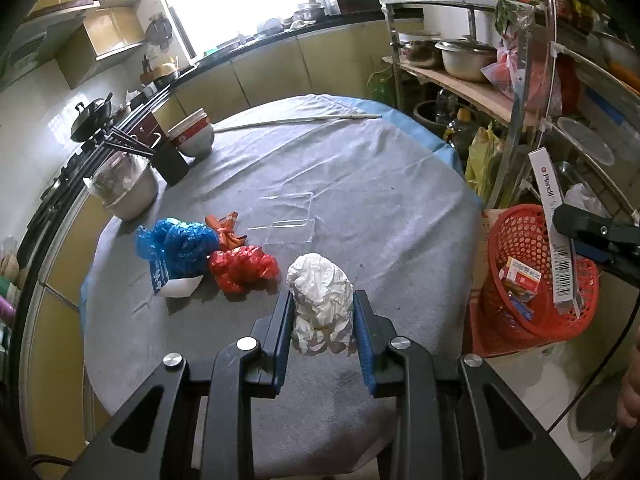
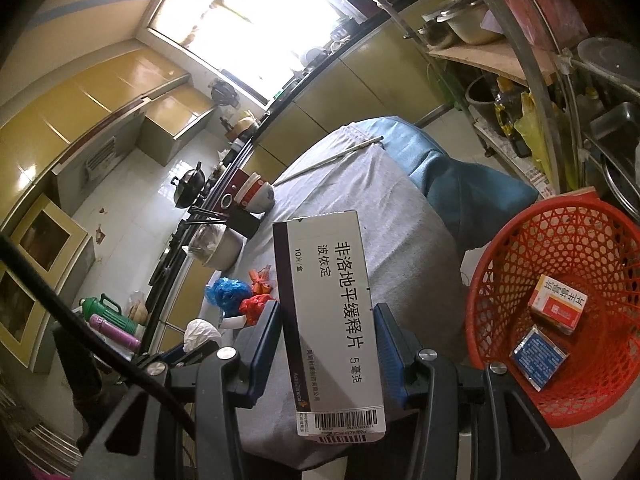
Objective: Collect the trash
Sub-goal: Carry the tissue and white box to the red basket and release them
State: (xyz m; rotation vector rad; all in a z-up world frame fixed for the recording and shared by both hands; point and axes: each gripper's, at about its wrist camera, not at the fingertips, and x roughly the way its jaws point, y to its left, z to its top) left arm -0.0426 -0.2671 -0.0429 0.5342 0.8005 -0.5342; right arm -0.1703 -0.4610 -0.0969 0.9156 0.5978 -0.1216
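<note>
My left gripper (image 1: 324, 320) has its fingers (image 1: 284, 320) closed on a crumpled white paper wad (image 1: 320, 300), which sits near the desk's near edge. My right gripper (image 2: 328, 344) has its fingers (image 2: 264, 340) clamped on the sides of a long white medicine box (image 2: 332, 320) printed with black characters and a barcode; in the left wrist view that box (image 1: 556, 240) hangs over the red basket (image 1: 520, 248), which stands on the floor beside the desk's right edge. Two small boxes (image 2: 556, 308) already lie in the basket. On the grey-clothed desk (image 1: 360, 184), toward its left edge, lie a blue plastic bag (image 1: 176, 240), a red plastic bag (image 1: 240, 268) touching it, and an orange wrapper (image 1: 226, 228) just behind. A clear plastic tray (image 1: 284, 220) rests near the middle. Bowls (image 1: 194, 136) stand at the far left edge.
</note>
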